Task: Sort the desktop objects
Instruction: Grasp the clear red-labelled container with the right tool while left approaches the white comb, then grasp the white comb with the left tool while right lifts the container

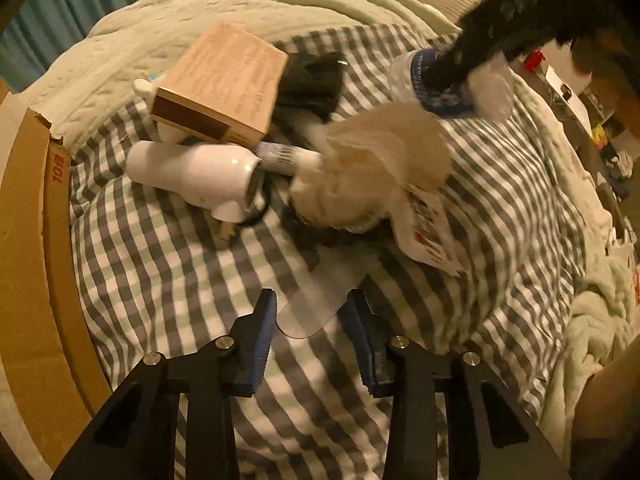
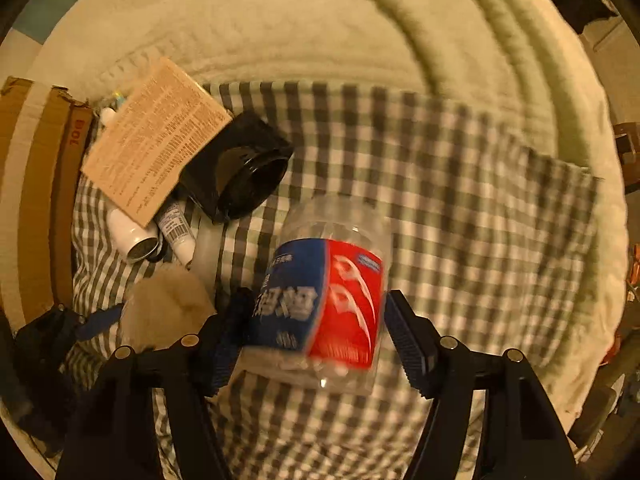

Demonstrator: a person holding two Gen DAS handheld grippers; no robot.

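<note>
My right gripper (image 2: pixel 316 300) points down at a clear plastic jar (image 2: pixel 332 292) with a blue and red label, lying on the checked cloth (image 2: pixel 460 200). The jar sits between its fingers, smeared while the fingers are sharp, so the jaws are open around it. In the left wrist view the jar (image 1: pixel 432 80) is at the upper right under a dark blurred shape. My left gripper (image 1: pixel 312 300) straddles the rounded end of a clear plastic piece (image 1: pixel 316 308). Its edges lie close to both blue pads (image 1: pixel 260 340). I cannot tell if they press. Just beyond it is a cream plush (image 1: pixel 372 168).
A tan printed box (image 1: pixel 224 84) rests on a white bottle (image 1: pixel 192 168) and a barcoded tube (image 1: pixel 280 156). A black cup (image 2: pixel 248 172) lies beside them. A white packet with red print (image 1: pixel 432 224) lies right of the plush. A cardboard box (image 1: pixel 36 220) stands left, a pale quilt (image 2: pixel 280 20) behind.
</note>
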